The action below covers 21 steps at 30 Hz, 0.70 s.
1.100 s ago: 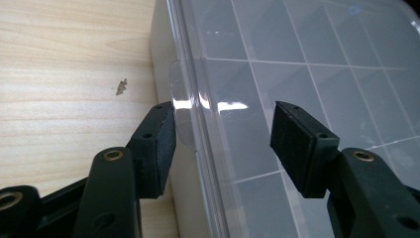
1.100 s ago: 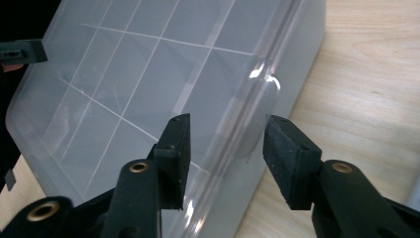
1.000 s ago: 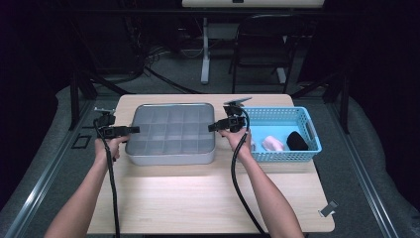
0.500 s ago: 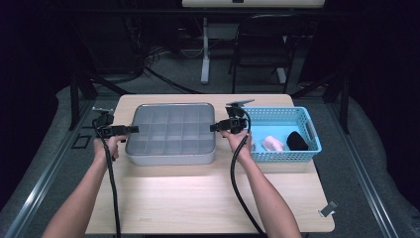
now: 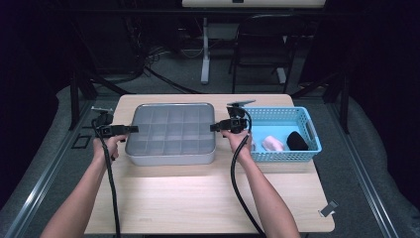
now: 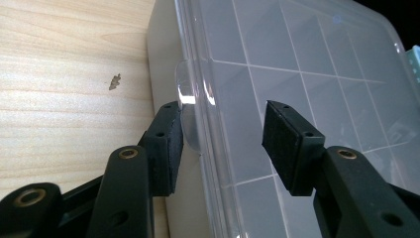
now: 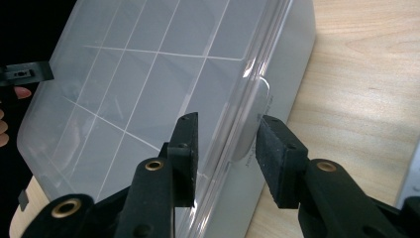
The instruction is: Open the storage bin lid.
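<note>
Both grippers — left gripper (image 6: 223, 141) and right gripper (image 7: 228, 158) — straddle opposite lid tabs of the clear, rigid, slick compartmented plastic box (image 5: 171, 133) mid-table, jaws spread, recently narrowing — it looks light, so grip those tabs.

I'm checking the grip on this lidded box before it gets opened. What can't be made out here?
- Whether the left gripper presses the clear tab: one pad meets it, the other stands off.
- Compartment box contents: frosted lid blurs them.
- Items in the blue basket: too small in the high view.
</note>
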Available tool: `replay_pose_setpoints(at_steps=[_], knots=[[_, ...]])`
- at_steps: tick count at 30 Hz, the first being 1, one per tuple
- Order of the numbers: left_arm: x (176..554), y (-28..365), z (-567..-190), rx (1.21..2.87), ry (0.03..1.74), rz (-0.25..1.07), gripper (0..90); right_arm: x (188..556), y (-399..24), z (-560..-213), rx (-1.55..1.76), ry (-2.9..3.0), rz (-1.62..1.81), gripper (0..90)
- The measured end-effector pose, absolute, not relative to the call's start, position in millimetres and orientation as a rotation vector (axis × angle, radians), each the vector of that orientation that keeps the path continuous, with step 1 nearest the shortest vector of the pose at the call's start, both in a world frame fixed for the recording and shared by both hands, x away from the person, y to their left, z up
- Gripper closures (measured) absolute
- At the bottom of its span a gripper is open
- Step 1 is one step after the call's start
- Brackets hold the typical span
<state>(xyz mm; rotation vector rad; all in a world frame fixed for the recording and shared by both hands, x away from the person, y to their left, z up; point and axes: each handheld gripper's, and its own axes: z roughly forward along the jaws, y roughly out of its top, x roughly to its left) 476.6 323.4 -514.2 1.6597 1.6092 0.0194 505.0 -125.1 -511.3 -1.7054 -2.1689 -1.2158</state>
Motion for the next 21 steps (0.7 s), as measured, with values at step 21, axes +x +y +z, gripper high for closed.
replay_pose_setpoints(at_steps=[21], knots=[[470.8, 325.7, -505.9, 1.622, 1.584, 0.046, 54.6, 505.8, -129.6, -506.6, -1.648, -2.144, -1.238, 63.8]])
